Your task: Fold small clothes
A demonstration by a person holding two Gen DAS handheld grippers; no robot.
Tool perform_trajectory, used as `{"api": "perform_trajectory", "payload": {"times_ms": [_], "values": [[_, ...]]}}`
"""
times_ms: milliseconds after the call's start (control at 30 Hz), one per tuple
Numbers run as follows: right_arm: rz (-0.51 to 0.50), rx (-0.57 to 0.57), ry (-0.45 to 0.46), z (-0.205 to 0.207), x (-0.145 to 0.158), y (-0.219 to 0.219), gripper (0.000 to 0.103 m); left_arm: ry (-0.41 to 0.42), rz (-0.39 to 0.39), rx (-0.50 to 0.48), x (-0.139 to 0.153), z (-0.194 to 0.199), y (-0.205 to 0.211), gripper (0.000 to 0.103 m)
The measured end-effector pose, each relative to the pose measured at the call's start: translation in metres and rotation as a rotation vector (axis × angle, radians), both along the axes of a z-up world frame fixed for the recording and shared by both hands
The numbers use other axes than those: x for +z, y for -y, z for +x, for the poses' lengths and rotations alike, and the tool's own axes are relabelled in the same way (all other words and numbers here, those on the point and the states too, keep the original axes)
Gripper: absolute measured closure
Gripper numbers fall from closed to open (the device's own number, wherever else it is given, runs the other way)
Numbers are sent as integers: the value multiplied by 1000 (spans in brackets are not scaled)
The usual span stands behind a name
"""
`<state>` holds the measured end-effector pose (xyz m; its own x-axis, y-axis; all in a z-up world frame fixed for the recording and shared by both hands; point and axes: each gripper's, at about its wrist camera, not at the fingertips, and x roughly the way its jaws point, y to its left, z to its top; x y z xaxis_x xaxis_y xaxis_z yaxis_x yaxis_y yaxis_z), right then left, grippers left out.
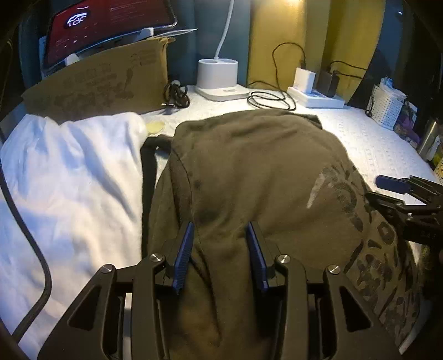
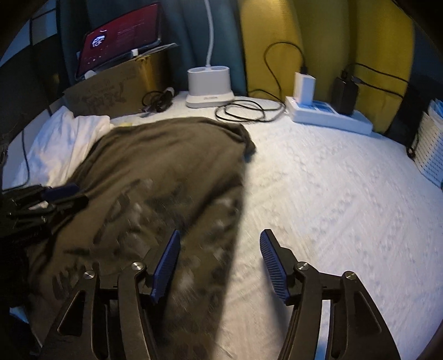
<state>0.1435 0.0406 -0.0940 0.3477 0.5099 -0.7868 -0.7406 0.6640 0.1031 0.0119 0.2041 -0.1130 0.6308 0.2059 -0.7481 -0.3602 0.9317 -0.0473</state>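
Note:
An olive-green T-shirt (image 1: 249, 171) with a dark print lies spread on the white textured surface (image 1: 373, 144). My left gripper (image 1: 220, 225) hovers over the shirt's near part. Its blue pads stand apart, the cloth bulges up between them, and neither pad visibly presses on it. In the right wrist view the shirt (image 2: 166, 171) fills the left half, blurred. My right gripper (image 2: 220, 234) is open over the shirt's right edge, with its left pad above cloth and its right pad above the bare surface (image 2: 332, 193). Each gripper shows at the edge of the other's view: right gripper (image 1: 393, 184), left gripper (image 2: 62, 192).
White cloth (image 1: 69, 171) lies left of the shirt, with a black strap (image 1: 148, 180) between them and a black cable (image 1: 33, 238) across it. At the back stand a cardboard box (image 1: 105, 80), a red-screened tablet (image 1: 105, 25), a white lamp base (image 1: 218, 77), coiled cables (image 1: 268, 99) and a power strip (image 1: 315, 97). A white basket (image 1: 387, 108) sits far right.

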Motion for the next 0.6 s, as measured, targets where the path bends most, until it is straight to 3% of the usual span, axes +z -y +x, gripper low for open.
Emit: {"api": "perform_trajectory", "payload": {"times_ms": [300,400,600], "values": [[20,-50,2,-6,4,42,38,55,-23,35,17,-19,8,63],[22,-67,7,-10,4,57,38,84,-24,59,25,-22,17,46],[36,-115,20,-13,11,88,38,116,-25,22,36,-18,42,44]]}}
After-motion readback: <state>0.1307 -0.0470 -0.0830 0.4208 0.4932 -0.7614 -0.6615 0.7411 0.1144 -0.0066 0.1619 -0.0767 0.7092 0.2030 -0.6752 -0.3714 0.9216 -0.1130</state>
